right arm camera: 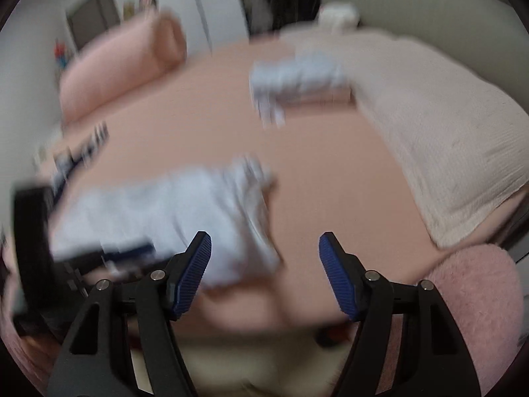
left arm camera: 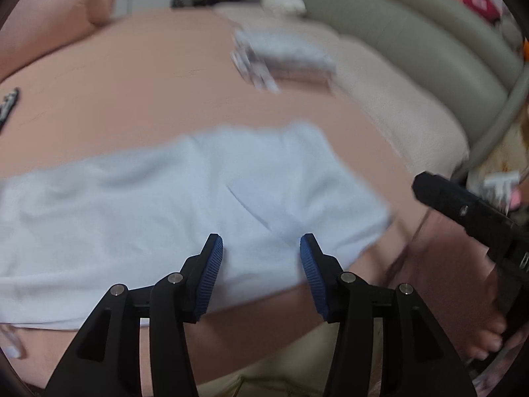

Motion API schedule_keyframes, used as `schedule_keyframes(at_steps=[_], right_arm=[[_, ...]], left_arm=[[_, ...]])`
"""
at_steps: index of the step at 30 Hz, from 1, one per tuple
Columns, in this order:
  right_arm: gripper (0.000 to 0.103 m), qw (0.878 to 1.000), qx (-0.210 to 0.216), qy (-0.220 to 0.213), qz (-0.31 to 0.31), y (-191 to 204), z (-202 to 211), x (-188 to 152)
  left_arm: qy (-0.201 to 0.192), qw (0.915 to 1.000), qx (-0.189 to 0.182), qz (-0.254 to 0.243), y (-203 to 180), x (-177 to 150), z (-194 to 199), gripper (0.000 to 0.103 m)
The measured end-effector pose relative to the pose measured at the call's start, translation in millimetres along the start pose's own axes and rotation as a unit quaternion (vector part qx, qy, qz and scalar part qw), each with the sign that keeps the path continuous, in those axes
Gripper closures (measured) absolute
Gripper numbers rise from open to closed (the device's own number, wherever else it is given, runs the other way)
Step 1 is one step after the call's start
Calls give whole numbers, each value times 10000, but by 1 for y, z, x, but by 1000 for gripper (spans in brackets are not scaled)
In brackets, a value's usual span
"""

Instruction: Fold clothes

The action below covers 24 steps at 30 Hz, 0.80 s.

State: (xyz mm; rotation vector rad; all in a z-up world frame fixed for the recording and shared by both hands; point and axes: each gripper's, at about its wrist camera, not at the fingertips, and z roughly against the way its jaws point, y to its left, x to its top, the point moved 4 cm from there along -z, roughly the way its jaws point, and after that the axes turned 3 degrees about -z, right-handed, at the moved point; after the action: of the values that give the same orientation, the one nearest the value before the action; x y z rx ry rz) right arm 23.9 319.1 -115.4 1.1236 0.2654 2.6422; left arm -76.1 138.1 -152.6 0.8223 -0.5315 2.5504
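Observation:
A white garment [left arm camera: 172, 205] lies spread and partly folded on the pink bed [left arm camera: 132, 92]. My left gripper [left arm camera: 261, 248] is open and empty just above the garment's near edge. In the right wrist view the same garment [right arm camera: 172, 211] looks bunched, left of centre. My right gripper [right arm camera: 264, 248] is open and empty over its right end and the pink sheet [right arm camera: 330, 178]. The right gripper's black body [left arm camera: 469, 211] shows at the right of the left wrist view. The left gripper [right arm camera: 33, 238] shows blurred at the left of the right wrist view.
A folded stack of pale clothes [left arm camera: 284, 59] [right arm camera: 297, 79] sits further back on the bed. A beige blanket [right arm camera: 446, 139] lies along the right side. A pink pillow [right arm camera: 125, 66] is at the back left. A grey padded headboard [left arm camera: 413, 33] curves behind.

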Motion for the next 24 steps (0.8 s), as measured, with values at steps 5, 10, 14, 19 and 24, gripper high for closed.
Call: schedule_keyframes(at_steps=[5, 10, 14, 19, 24], right_arm=[[27, 9953, -153, 152, 948, 30, -45, 20], [35, 9881, -493, 1248, 752, 0, -124, 12], [31, 9933, -334, 992, -481, -41, -111, 14], [31, 9953, -443, 693, -519, -47, -97, 13], [31, 9899, -914, 987, 449, -29, -110, 0]], left_arm=[[66, 9919, 706, 1052, 98, 2, 28, 52], [247, 9721, 1048, 2082, 185, -47, 52, 57], [-122, 9611, 1491, 2321, 218, -58, 86, 57], [-623, 9637, 1017, 2391, 217, -47, 87, 57], [-44, 9698, 1292, 2068, 202, -48, 48, 56]])
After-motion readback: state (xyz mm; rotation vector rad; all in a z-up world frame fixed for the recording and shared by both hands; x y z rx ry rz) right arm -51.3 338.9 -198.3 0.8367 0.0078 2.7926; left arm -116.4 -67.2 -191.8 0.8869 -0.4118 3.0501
